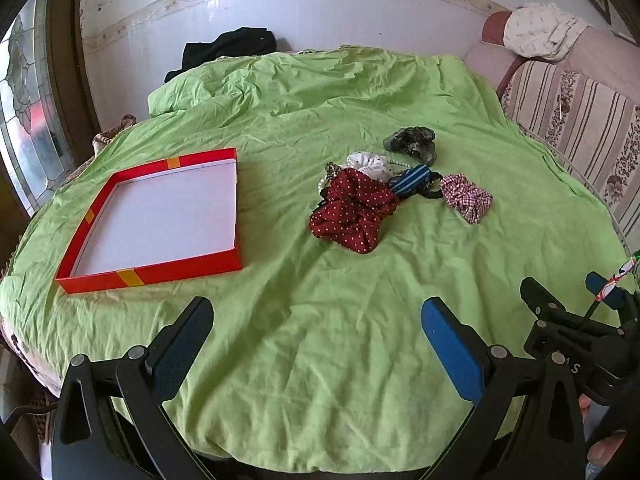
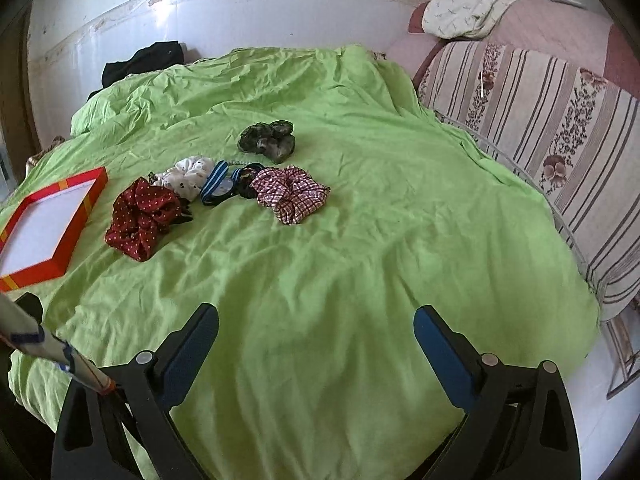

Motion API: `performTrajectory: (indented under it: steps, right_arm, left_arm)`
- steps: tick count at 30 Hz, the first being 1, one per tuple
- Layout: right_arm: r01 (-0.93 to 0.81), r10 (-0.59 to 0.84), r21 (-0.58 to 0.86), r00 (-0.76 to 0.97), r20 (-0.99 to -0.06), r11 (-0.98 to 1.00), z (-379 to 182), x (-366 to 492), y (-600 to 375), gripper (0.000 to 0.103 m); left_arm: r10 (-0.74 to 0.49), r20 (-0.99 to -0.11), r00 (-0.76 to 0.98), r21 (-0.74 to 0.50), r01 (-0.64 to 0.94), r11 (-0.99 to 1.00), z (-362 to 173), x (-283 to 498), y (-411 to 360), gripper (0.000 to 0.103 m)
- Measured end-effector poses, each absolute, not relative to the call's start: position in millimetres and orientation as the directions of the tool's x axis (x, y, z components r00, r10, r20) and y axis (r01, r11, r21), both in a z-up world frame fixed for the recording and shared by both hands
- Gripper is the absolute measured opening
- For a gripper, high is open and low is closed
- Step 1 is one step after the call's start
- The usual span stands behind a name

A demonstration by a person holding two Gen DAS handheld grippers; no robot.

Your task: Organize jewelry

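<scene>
In the centre of both frames a bed covered with a wrinkled green sheet (image 1: 320, 288) carries a small heap of hair accessories. In the left wrist view the heap sits right of centre: a dark red dotted scrunchie (image 1: 352, 210) nearest the camera, a white scrunchie (image 1: 370, 164) behind it, a blue striped band (image 1: 412, 180) to its right, and a red-and-white checked scrunchie (image 1: 466, 198) at the right end. A dark camouflage scrunchie (image 1: 412, 144) lies a little apart, higher in the frame. Something beaded shows between the white scrunchie and the camouflage one, too small to identify.

At the left of that frame rests a shallow red box (image 1: 92, 276) with yellow stripes on its walls and a white floor, nothing in it, well apart from the heap.

The left tongs (image 1: 316, 328) fill the bottom of the frame, fingers spread wide over bare sheet, holding nothing. The right tongs (image 2: 316, 336) are likewise wide apart above the sheet in their own view, with the heap in the upper left and the box at the left edge.

Along the right edge runs a striped floral cushion (image 2: 560, 132).
</scene>
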State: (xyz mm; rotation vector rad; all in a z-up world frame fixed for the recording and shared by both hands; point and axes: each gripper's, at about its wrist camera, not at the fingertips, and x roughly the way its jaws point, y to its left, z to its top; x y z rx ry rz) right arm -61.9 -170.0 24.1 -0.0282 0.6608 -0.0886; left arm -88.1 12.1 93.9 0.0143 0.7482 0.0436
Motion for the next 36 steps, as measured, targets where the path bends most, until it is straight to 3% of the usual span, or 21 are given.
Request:
performTrajectory:
  steps: [36]
  right_arm:
    - [0.058, -0.064, -0.032, 0.727, -0.683, 0.998, 2, -51, -174, 0.100]
  left_arm:
    - [0.016, -0.762, 0.647, 0.042, 0.024, 0.999, 71, -70, 3, 0.103]
